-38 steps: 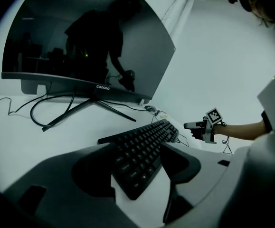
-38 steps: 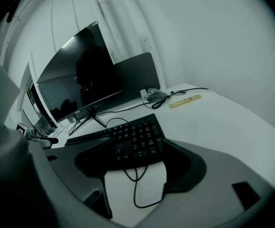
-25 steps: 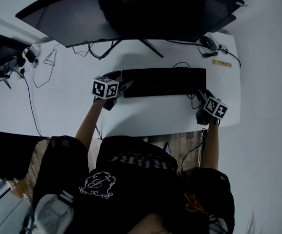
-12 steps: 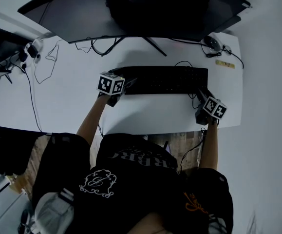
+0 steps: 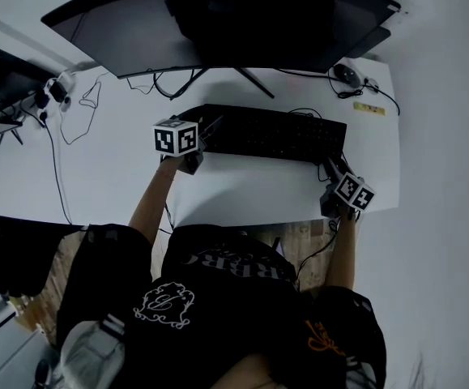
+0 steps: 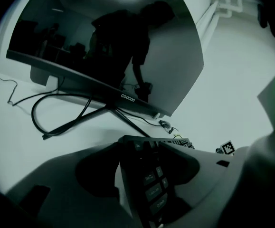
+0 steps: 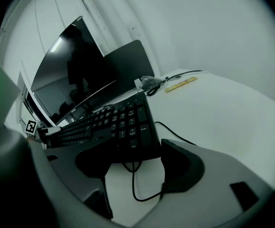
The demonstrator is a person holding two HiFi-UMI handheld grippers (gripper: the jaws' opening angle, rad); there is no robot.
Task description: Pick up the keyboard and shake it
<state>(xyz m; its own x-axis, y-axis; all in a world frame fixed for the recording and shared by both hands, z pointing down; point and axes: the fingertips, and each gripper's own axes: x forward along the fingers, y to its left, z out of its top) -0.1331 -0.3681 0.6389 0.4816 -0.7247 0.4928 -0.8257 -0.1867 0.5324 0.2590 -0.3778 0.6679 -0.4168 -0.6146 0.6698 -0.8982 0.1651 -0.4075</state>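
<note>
Left claw (image 6: 144,158): clenched on the keyboard (image 5: 276,134). Its jaws have just been closing. The keyboard's left end sits between them, with one jaw on the keys and one on the underside.
Right claw (image 7: 132,151): released. Its jaws have just been closing a little, but they stand apart. The left jaw covers the keyboard's near edge. The right jaw is just beside the keyboard's corner, and I cannot tell if it touches.
Keyboard: black, and it stretches from the left claw across to the right claw. Its number keys (image 7: 128,121) are just ahead of the right claw's tips.
Cable (image 7: 133,180): thin and black. It loops on the table between the right claw's jaws.
Monitor (image 5: 218,19): big, dark and curved. It is far ahead of both claws, past the keyboard.
Mouse (image 5: 344,72): ahead of the right claw and well apart from it.
Table (image 5: 250,193): white, under both claws.
Marker cubes: one on the left claw (image 5: 176,138) and one on the right claw (image 5: 354,191), both with black and white squares.
</note>
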